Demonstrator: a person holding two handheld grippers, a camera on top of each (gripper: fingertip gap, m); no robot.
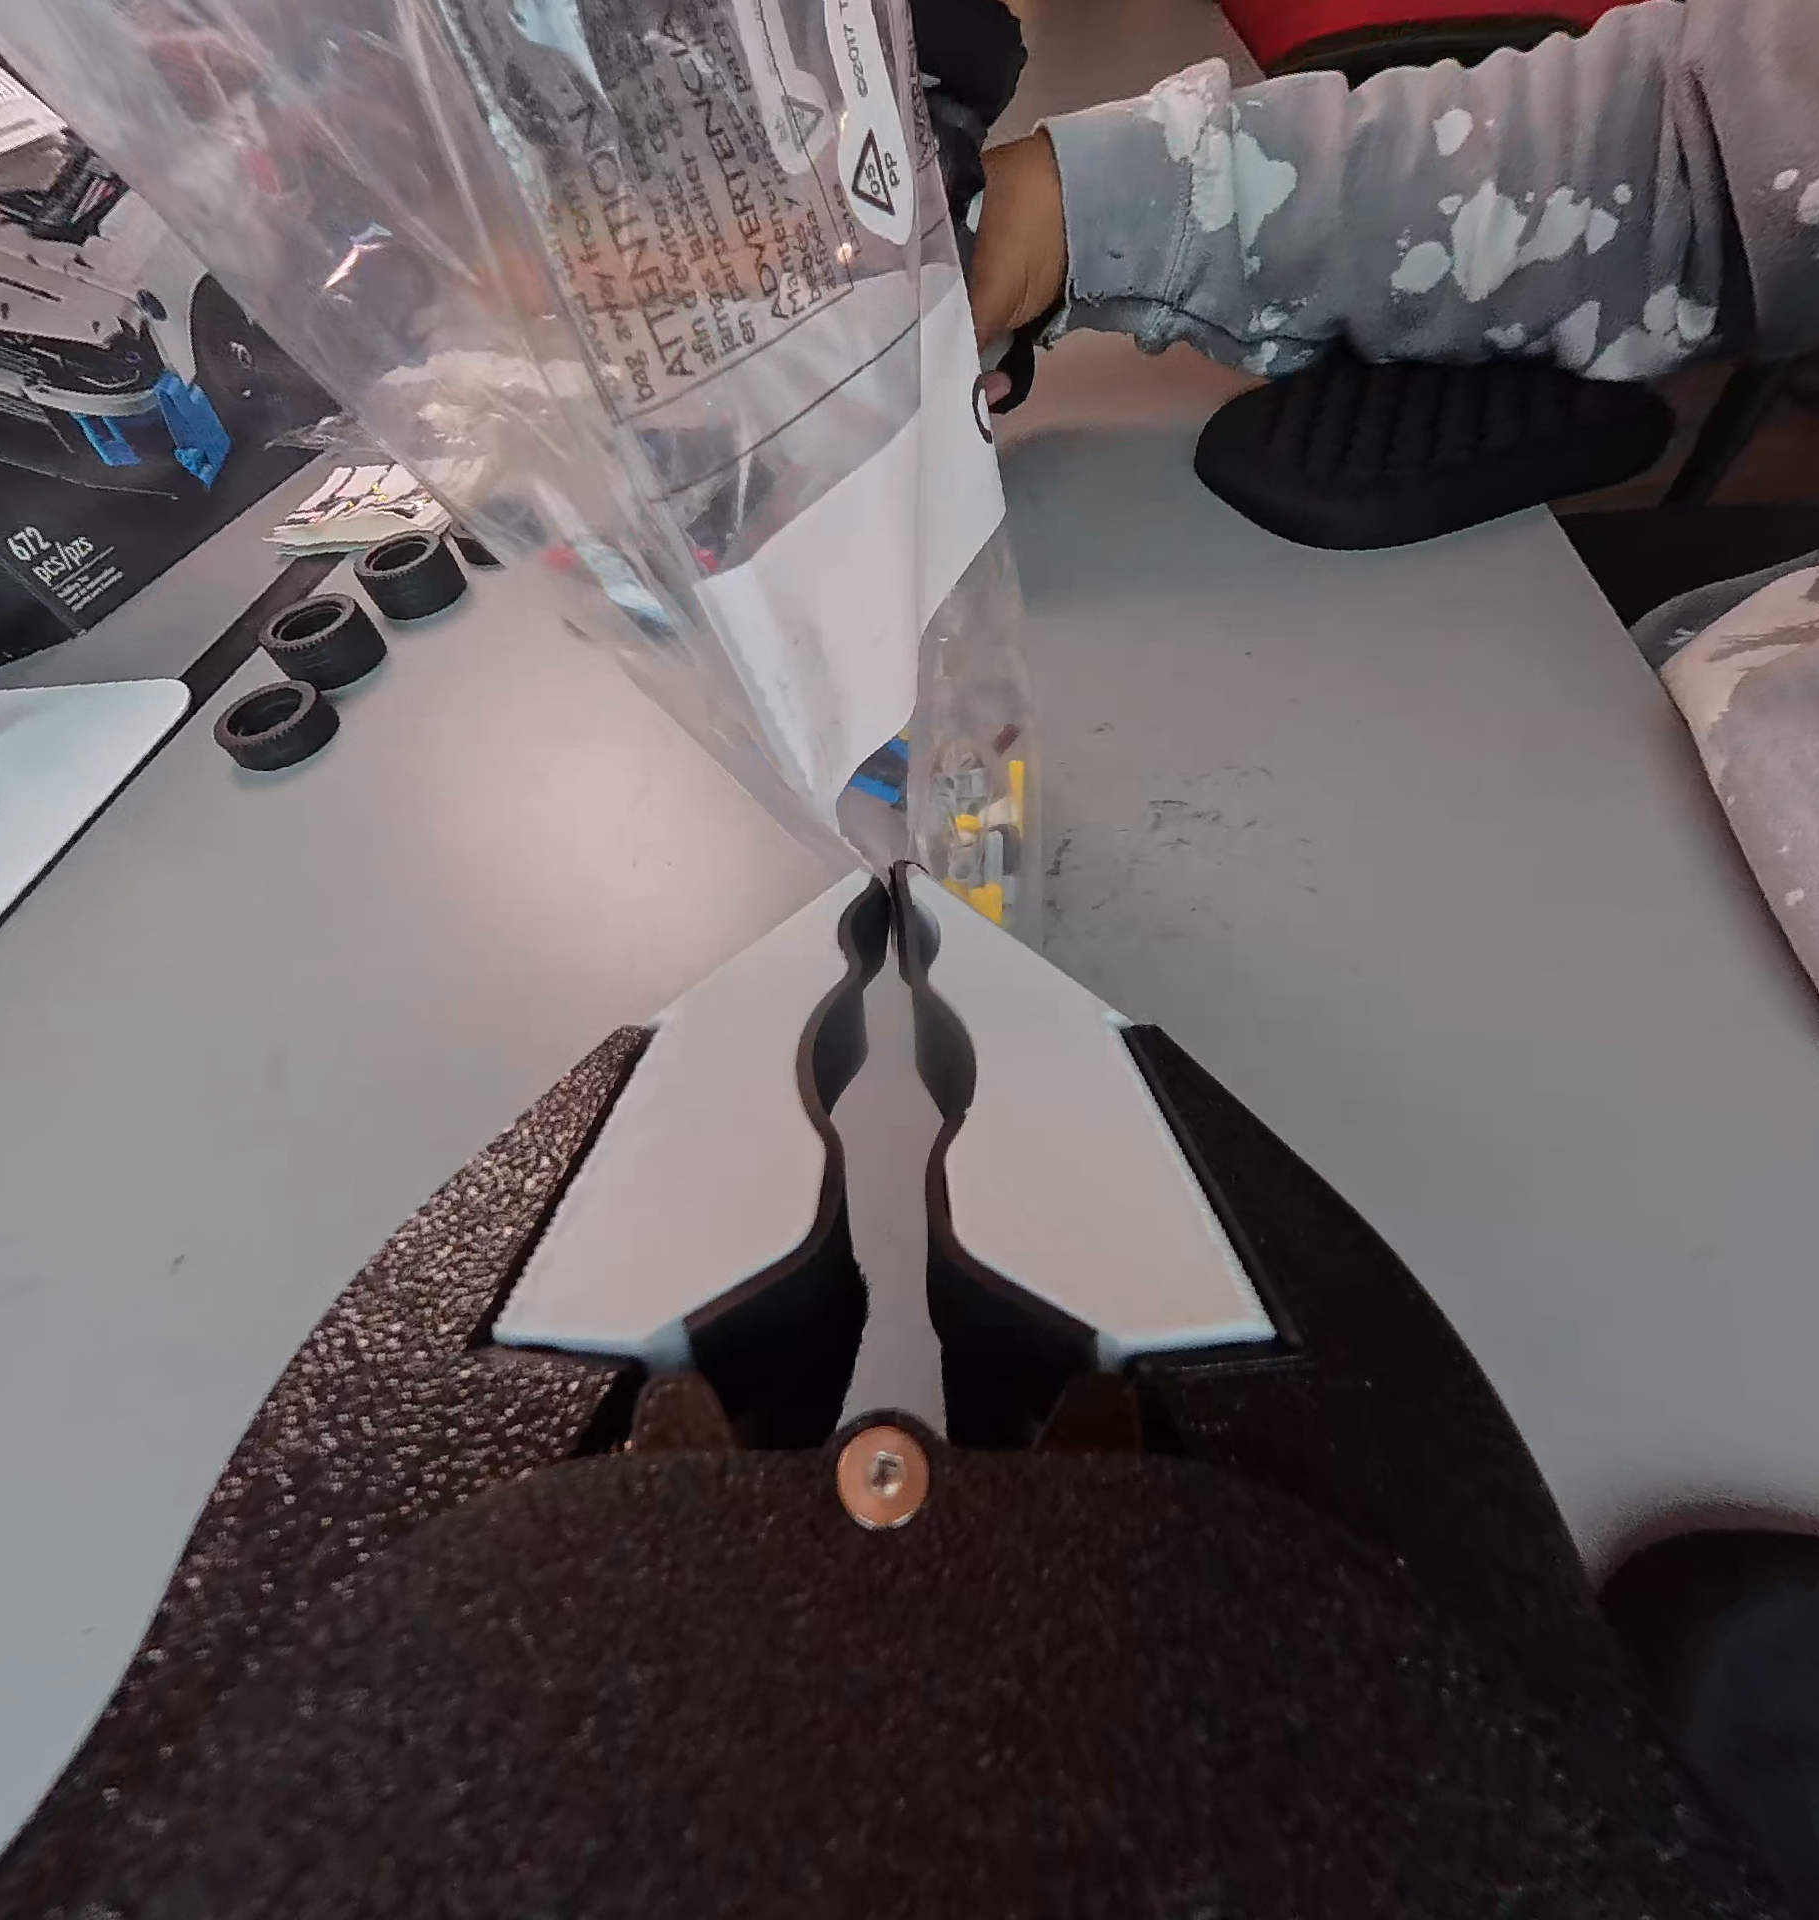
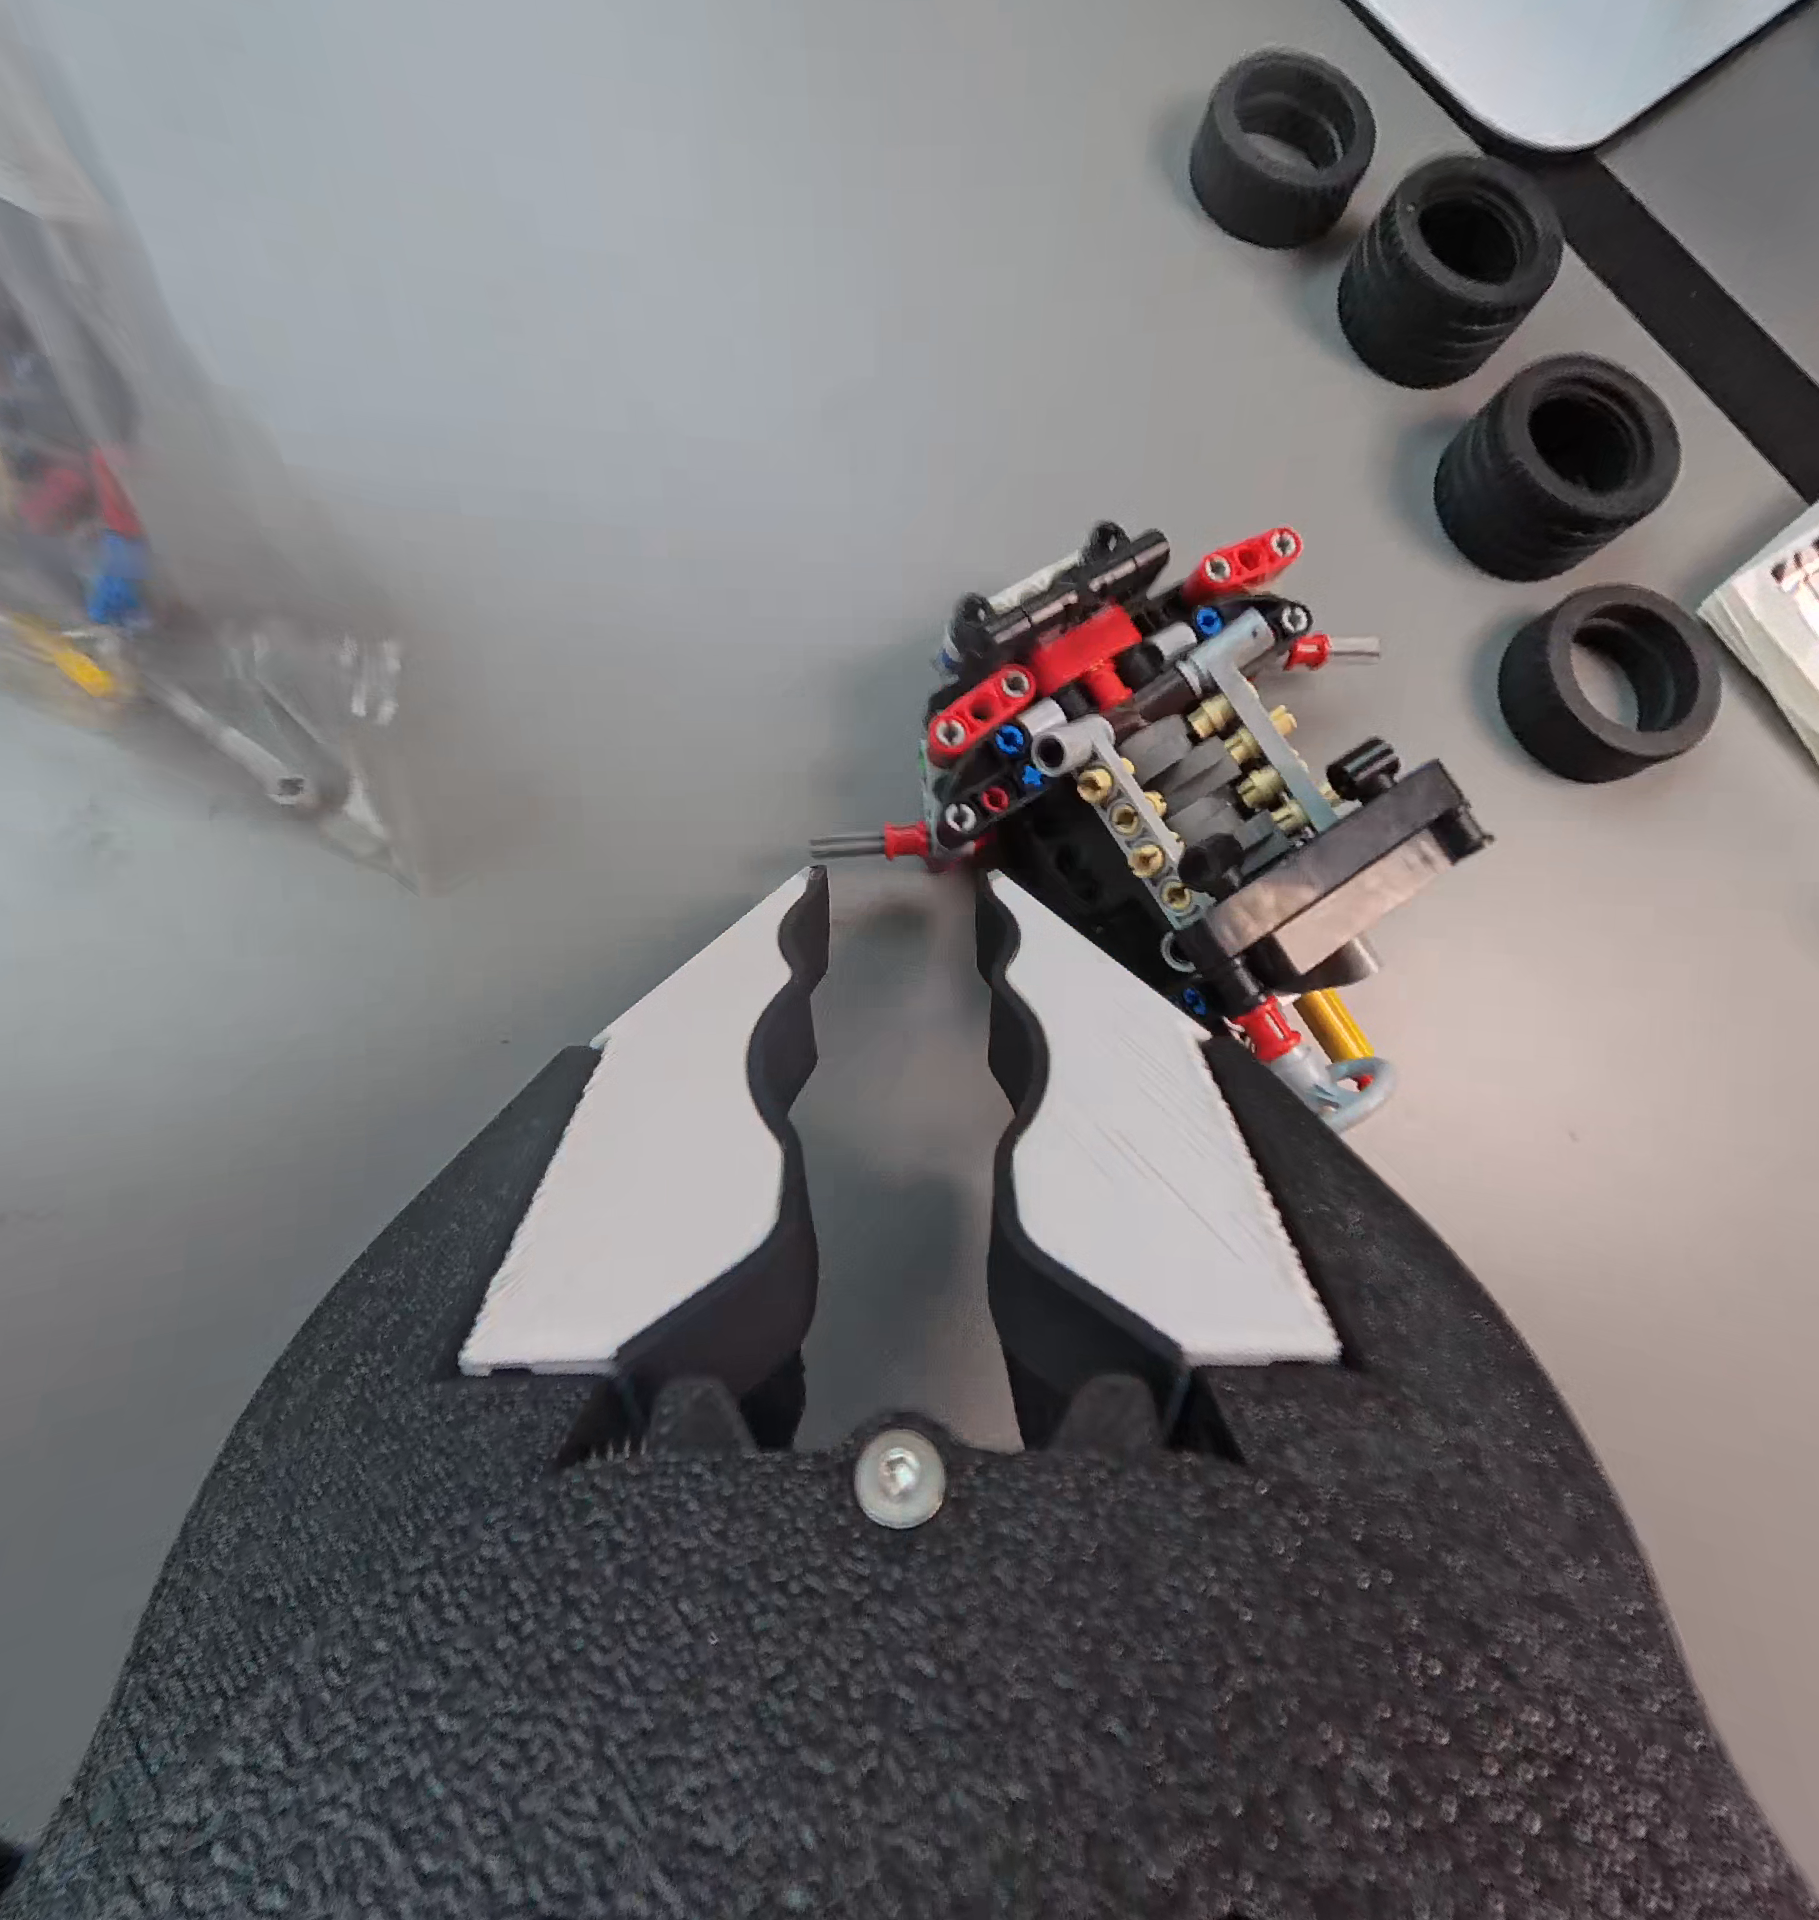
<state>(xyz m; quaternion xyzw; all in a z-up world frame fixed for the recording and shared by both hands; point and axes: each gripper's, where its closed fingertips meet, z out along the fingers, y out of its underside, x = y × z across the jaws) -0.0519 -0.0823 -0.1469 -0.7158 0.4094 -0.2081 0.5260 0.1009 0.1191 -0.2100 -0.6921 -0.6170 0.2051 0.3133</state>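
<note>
My left gripper (image 1: 897, 873) is shut on the corner of a clear plastic bag (image 1: 614, 343) with printed text and a white panel. The bag rises up and away from the fingertips, with small blue, yellow and grey pieces (image 1: 972, 821) inside near the pinch. A person's hand (image 1: 1014, 249) in a grey mottled sleeve holds the bag's far edge. My right gripper (image 2: 900, 883) is open and empty, just above the grey table (image 2: 572, 312). A partly built brick model (image 2: 1165, 758) in black, red and grey lies just ahead and right of its right finger. The bag (image 2: 84, 540) shows blurred at the left.
Several black rubber tyres stand in a row on the table (image 2: 1554, 462) (image 1: 318, 639). A dark product box (image 1: 74, 416) sits at the far left. A folded printed sheet (image 2: 1809, 634) lies by the tyres. A light pad (image 1: 43, 769) lies at the left edge. A black chair armrest (image 1: 1424, 457) borders the table. The left gripper's tips are roughly 25 cm from the right gripper's.
</note>
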